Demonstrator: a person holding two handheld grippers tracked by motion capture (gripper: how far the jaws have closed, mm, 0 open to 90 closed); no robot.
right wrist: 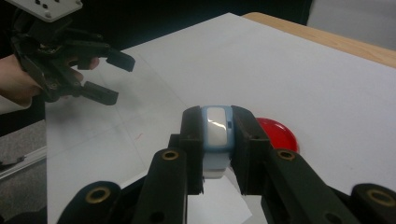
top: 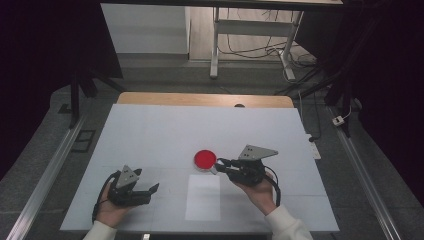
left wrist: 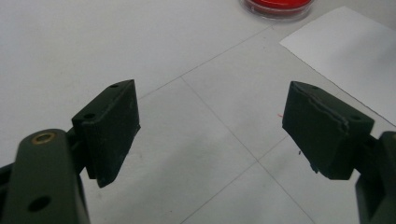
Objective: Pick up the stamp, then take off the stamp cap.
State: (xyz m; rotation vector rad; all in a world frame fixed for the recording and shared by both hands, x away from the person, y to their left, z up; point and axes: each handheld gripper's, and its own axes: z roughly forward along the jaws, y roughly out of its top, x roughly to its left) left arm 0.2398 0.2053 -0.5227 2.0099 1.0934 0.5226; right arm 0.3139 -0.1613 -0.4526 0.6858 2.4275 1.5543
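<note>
Scene: a person sat at a white table [top: 150,135] with a black two-jaw gripper in each hand.
Right gripper: the right gripper [right wrist: 217,135] was clenched on a small stamp [right wrist: 216,128], a light-blue body with a white oblong face, pinched between both jaws.
Stamp location: held off the table in the right jaws, just beside the red ink pad [top: 205,159] and above the far edge of the white paper sheet [top: 203,197].
Ink pad: a round, shallow red dish, lid off, resting on the table just beyond the paper.
Left gripper: the left gripper [left wrist: 210,126] was released, jaws spread wide with nothing between them, resting low over the table to the left of the paper, well apart from the stamp.
Step in hand: judged to be carrying the stamp between pad and paper; whether its face was already inked could not be told.
Next move: likely called for turning the stamp face down and pressing it squarely, keeping the grip firm so it would not twist; the free left gripper could steady the sheet.
</note>
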